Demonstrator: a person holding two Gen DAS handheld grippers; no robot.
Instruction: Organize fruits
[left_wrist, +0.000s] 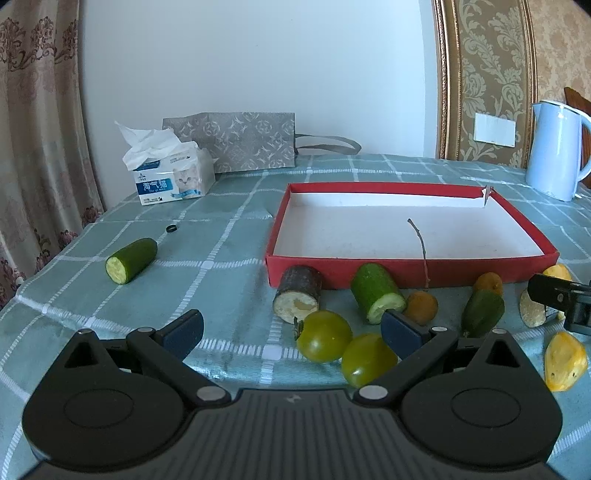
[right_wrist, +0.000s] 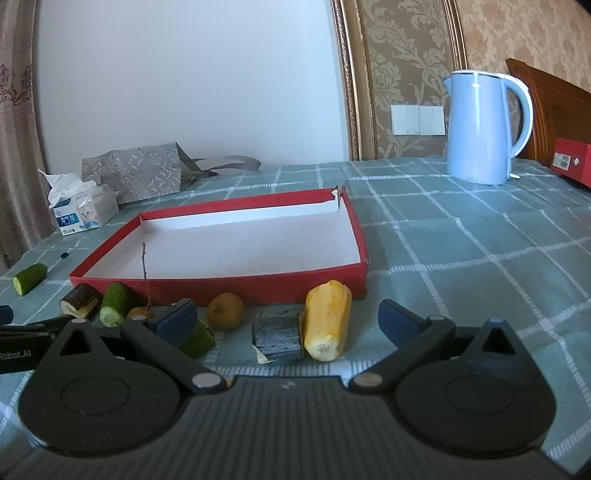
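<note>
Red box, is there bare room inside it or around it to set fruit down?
The red box holds only a thin twig; its white floor is otherwise bare. The cloth between the box and the kettle is free. The strip along the box's near wall is crowded with fruit pieces.

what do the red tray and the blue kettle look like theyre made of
The shallow red tray looks like cardboard: thin folded walls, matte white inside, and a torn far corner showing pale paper.
The light blue kettle looks like smooth plastic, though it could be painted metal: glossy sheen with a soft highlight streak, moulded white-edged handle and a silver rim band.
</note>
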